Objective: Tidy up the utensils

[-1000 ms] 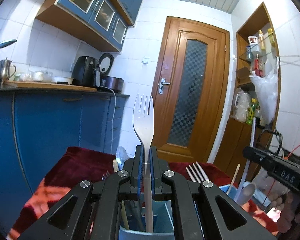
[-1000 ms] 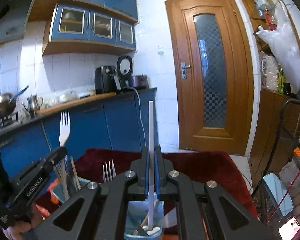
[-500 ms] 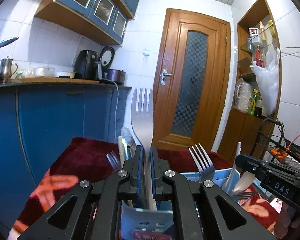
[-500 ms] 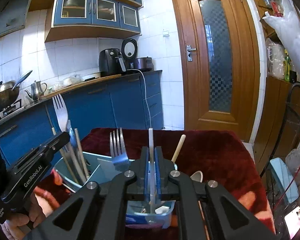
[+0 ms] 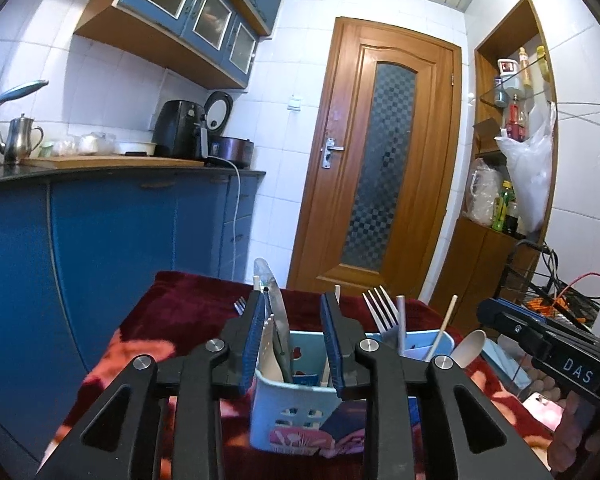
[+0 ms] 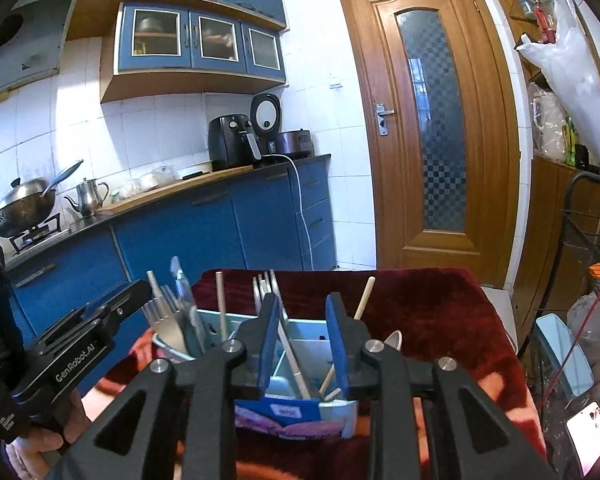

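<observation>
A light-blue utensil caddy [image 5: 292, 416] stands on the dark red cloth [image 5: 188, 312]. My left gripper [image 5: 294, 300] hangs over its near end. Its jaws are opening, and the pale fork [image 5: 269, 330] leans loose in the caddy beside the left pad. In the right wrist view my right gripper [image 6: 302, 300] is over another compartment of the caddy [image 6: 338, 410]. Its jaws are opening too, with a white stick [image 6: 296, 364] leaning free between them. Each view shows the other gripper at its edge: the right one [image 5: 548, 344] and the left one [image 6: 80, 344].
More forks [image 5: 380, 308], a spoon [image 5: 470, 346] and sticks fill the caddy. Blue cabinets [image 6: 220, 240] with a worktop run along the left. A wooden door [image 6: 432, 128] lies ahead. A wire rack [image 6: 592, 240] and a phone [image 6: 588, 424] sit to the right.
Both grippers were shut, the left on the fork and the right on the white stick. Both have let go and drawn back, and the fork and stick have sunk into the caddy.
</observation>
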A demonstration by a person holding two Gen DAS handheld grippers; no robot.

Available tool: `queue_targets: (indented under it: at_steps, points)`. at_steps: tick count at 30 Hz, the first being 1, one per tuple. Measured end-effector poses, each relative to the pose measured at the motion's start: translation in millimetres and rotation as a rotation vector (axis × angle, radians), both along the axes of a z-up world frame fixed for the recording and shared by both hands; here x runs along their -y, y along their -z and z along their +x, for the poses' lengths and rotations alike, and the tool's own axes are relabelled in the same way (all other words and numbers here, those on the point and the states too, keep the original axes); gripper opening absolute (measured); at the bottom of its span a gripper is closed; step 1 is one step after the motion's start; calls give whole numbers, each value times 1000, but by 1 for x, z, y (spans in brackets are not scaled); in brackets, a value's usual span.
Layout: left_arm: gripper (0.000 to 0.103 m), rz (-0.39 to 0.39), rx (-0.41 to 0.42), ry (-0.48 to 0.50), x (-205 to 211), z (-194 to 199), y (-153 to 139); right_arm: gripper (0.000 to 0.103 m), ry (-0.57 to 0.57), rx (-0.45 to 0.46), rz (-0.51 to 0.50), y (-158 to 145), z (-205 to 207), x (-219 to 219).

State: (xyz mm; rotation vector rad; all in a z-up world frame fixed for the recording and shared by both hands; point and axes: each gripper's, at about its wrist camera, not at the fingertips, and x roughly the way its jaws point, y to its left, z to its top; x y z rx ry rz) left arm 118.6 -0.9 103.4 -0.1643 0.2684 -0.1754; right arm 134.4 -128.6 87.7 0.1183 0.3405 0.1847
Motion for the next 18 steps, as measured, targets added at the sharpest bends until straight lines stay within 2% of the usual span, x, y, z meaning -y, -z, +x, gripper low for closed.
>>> queue_targets:
  at_steps: [3, 10, 18]
  points:
    - [30, 8, -4, -7, -3, -11, -4, 30, 0, 5, 0, -5, -11, -2]
    - [30, 10, -59, -32, -12, -38, -14, 48, 6, 22, 5, -15, -49, -6]
    - [32, 54, -98, -26, -16, -75, -19, 58, 5, 23, -8, -13, -88, -14]
